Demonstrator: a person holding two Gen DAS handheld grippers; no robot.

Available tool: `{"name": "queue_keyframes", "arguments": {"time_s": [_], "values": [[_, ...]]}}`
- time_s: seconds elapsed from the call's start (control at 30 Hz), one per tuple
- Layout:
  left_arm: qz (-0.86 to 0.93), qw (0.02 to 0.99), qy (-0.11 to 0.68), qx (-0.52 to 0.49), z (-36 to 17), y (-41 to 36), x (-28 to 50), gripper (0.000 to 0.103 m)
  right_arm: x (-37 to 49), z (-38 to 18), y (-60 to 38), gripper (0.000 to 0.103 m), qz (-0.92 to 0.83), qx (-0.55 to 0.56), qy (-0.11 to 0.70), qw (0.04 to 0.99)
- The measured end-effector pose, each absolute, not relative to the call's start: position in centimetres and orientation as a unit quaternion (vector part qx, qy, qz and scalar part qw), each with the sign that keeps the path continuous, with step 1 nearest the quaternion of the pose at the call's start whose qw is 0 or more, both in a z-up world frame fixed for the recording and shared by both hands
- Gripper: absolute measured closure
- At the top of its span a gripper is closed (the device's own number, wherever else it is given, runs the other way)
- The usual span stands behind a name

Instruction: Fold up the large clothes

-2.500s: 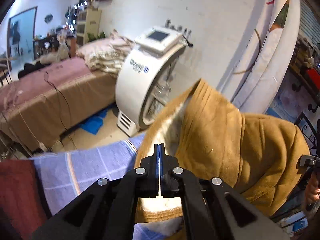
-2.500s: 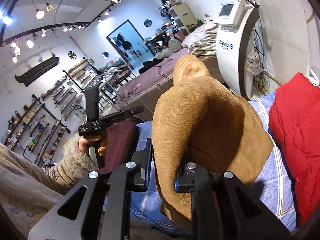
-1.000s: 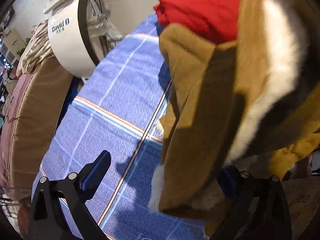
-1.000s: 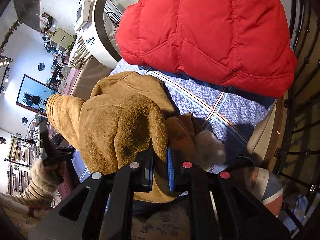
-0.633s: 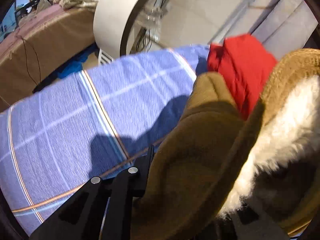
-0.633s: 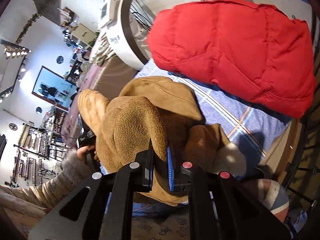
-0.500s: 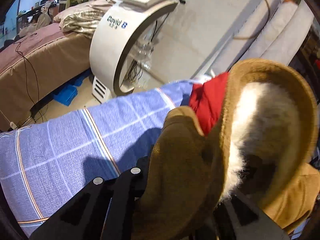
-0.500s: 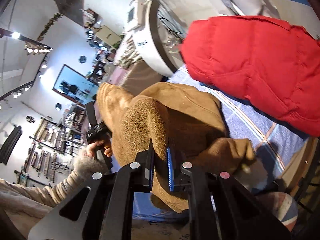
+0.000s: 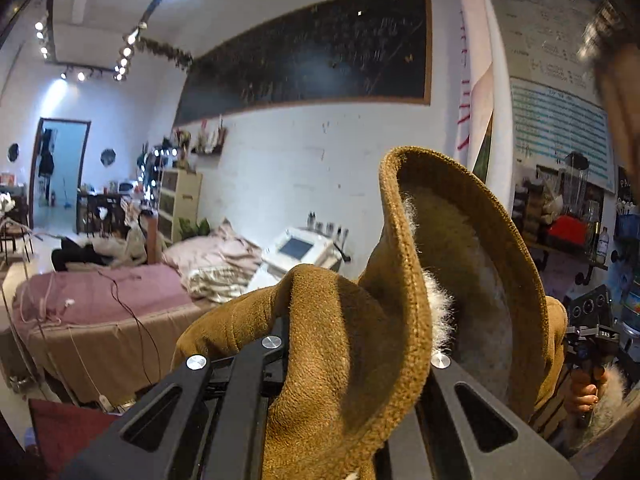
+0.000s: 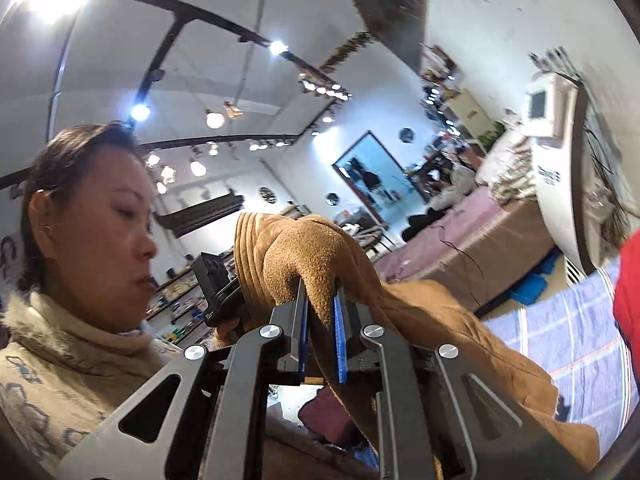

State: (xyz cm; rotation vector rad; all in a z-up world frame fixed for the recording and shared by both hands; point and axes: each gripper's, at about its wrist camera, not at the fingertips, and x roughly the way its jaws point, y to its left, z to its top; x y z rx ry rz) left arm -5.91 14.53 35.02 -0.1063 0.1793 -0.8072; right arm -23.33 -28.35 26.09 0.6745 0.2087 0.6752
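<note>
1. Two grippers hold one brown coat [image 9: 348, 364] up in the air.
2. The left gripper [image 9: 352, 344] has just closed its jaws on a thick fold of the coat.
3. The right gripper [image 10: 320, 312] is closed on another fold, above the blue checked sheet [image 10: 576, 344].
4. A red jacket [image 10: 630, 292] lies at the right edge.

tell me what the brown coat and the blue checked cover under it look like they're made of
Brown coat: looks like suede or faux suede, matte with a napped, grainy surface; its inside shows whitish fluffy pile, likely fleece or faux shearling. Real or imitation cannot be told.

Blue checked cover: seems a thin woven fabric, probably cotton, flat and matte with printed or woven stripes; the view is blurred, so this is uncertain.
</note>
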Motion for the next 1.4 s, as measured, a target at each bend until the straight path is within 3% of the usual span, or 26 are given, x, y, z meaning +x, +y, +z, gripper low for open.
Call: {"name": "queue_keyframes", "arguments": {"time_s": [0.13,0.27,0.37,0.47,0.5,0.53,0.57,0.6,0.7,0.73,0.77,0.87,0.97,1.17,1.4], "values": [[-0.370,0.925,0.061,-0.060,38.9,17.1,-9.8,0.097,-22.3,28.0,-28.3,0.092,0.396,0.319,0.056,0.859],[-0.336,0.933,0.105,-0.076,39.5,17.2,-8.4,0.097,-19.6,27.5,-28.7,0.092,0.408,0.327,0.061,0.850],[-0.289,0.935,0.186,-0.083,36.8,15.3,-2.9,0.095,-15.4,24.6,-29.7,0.092,0.373,0.354,0.125,0.848],[-0.238,0.930,0.273,-0.066,30.7,11.6,4.6,0.091,-9.8,19.9,-30.7,0.086,0.281,0.347,0.200,0.872],[-0.226,0.927,0.295,-0.042,28.0,10.3,6.8,0.089,-7.9,18.3,-30.8,0.071,0.214,0.330,0.226,0.891],[-0.212,0.921,0.328,-0.018,24.8,8.3,9.3,0.083,-6.0,16.5,-31.3,0.035,0.163,0.327,0.246,0.898],[-0.196,0.908,0.370,-0.004,21.4,6.9,11.7,0.077,-4.3,14.4,-32.1,0.023,0.120,0.346,0.256,0.895],[-0.163,0.900,0.404,0.015,17.5,5.6,13.8,0.060,-3.3,12.2,-32.8,0.020,0.059,0.367,0.260,0.891],[-0.148,0.853,0.500,0.012,7.1,4.2,17.6,0.054,-1.3,5.6,-33.7,0.020,-0.035,0.434,0.323,0.841],[-0.141,0.840,0.523,0.028,4.2,4.0,18.2,0.038,-1.2,3.6,-33.1,0.020,-0.039,0.443,0.341,0.828],[-0.141,0.827,0.544,0.025,1.8,4.3,18.6,0.032,-1.5,2.0,-32.1,0.020,-0.040,0.439,0.356,0.824],[-0.118,0.815,0.567,-0.025,-1.5,7.7,18.5,0.031,-2.8,-2.4,-28.6,0.020,-0.041,0.390,0.426,0.815],[-0.119,0.798,0.588,-0.064,-3.1,10.1,18.0,0.015,-4.6,-6.9,-26.1,0.020,-0.040,0.346,0.500,0.793],[-0.086,0.796,0.598,0.046,-7.9,12.1,15.2,0.013,-6.5,-12.3,-24.6,0.020,-0.068,0.317,0.563,0.760],[-0.091,0.769,0.632,0.026,-11.4,12.3,10.9,0.013,-1.2,-12.7,-23.2,0.020,-0.043,0.289,0.568,0.769]]}}
